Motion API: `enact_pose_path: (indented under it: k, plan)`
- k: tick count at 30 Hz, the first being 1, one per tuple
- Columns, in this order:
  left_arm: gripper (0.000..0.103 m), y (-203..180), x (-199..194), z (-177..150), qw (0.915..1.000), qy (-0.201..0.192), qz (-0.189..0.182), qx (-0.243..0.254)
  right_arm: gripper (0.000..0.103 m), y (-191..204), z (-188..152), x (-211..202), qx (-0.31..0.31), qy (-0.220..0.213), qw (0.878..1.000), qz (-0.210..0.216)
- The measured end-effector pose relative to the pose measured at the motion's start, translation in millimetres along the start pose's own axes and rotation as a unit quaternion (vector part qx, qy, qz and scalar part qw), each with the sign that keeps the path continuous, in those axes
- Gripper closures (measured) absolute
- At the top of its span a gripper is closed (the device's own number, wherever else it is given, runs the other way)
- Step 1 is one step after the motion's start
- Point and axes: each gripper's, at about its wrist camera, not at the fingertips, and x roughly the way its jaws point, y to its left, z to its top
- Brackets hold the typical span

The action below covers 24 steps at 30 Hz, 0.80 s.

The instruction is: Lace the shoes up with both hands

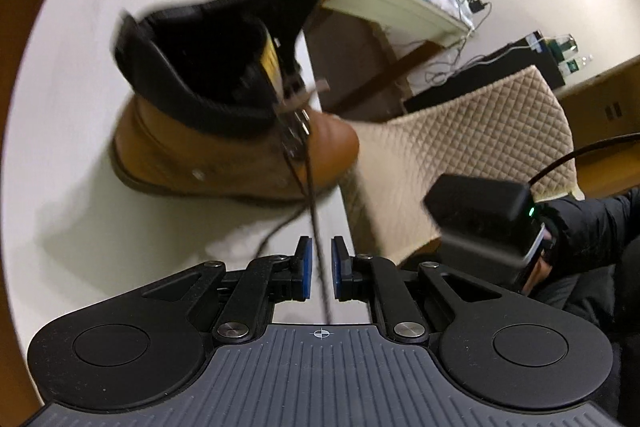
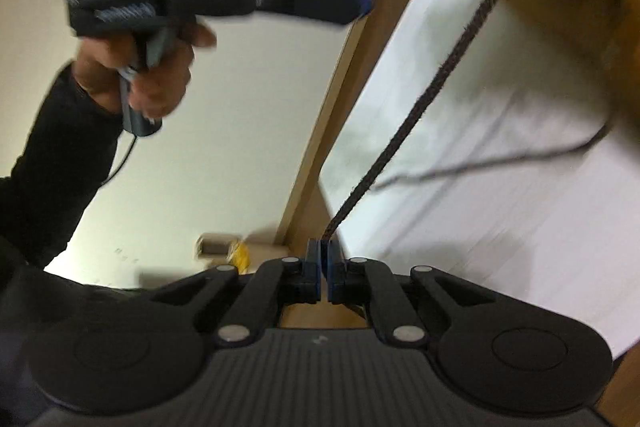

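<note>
The right gripper (image 2: pixel 324 255) pinches a dark lace (image 2: pixel 420 99) stretched taut to the boot (image 1: pixel 224 147), while the left gripper (image 1: pixel 319 255), jaws narrowly parted, has a lace strand running untouched between its pads, the boot lying beyond on the white table (image 1: pixel 80 27).

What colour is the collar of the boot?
Black. The collar tops the tan boot; the left wrist view shows it best.

Soft indoor light, heavy motion blur — fisheye-curved edges, dark corners
</note>
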Motion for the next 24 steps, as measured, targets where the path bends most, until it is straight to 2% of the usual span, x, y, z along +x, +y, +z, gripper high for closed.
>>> enact_pose_path:
  k: [2, 5, 8, 10, 12, 16, 19, 24]
  plan:
    - [0.089, -4.5, 5.1, -4.9, 0.9999, -0.001, 0.014, 0.002, 0.100, -0.8, 0.3, 15.6, -0.005, 0.023, 1.000, 0.014]
    - [0.089, -10.3, 3.6, -16.4, 0.9976, -0.012, 0.068, 0.003, 0.100, -0.4, 8.3, 29.5, -0.018, 0.047, 0.999, 0.017]
    - [0.089, -5.1, -3.8, -35.3, 0.9907, -0.018, 0.135, -0.005, 0.100, -1.7, 19.3, 44.3, -0.031, 0.072, 0.997, 0.009]
    - [0.089, 3.8, -6.3, -49.9, 0.9865, -0.005, 0.164, -0.009, 0.100, -1.7, 22.1, 49.6, -0.031, 0.077, 0.997, -0.001]
    - [0.089, 12.4, -3.0, -64.4, 0.9831, 0.025, 0.181, 0.005, 0.100, -4.1, 23.2, 54.4, -0.028, 0.080, 0.996, -0.016]
    - [0.089, 25.5, 16.8, -88.2, 0.9728, 0.089, 0.202, 0.071, 0.100, -3.0, 8.6, 58.2, 0.006, 0.062, 0.998, -0.029]
    - [0.089, 25.3, 36.3, -104.1, 0.9631, 0.121, 0.199, 0.135, 0.100, -2.9, -8.8, 50.8, 0.022, 0.051, 0.997, -0.049]
    - [0.088, 23.4, 57.8, -129.4, 0.9359, 0.143, 0.216, 0.238, 0.100, -5.2, -30.8, 43.8, 0.043, 0.033, 0.994, -0.099]
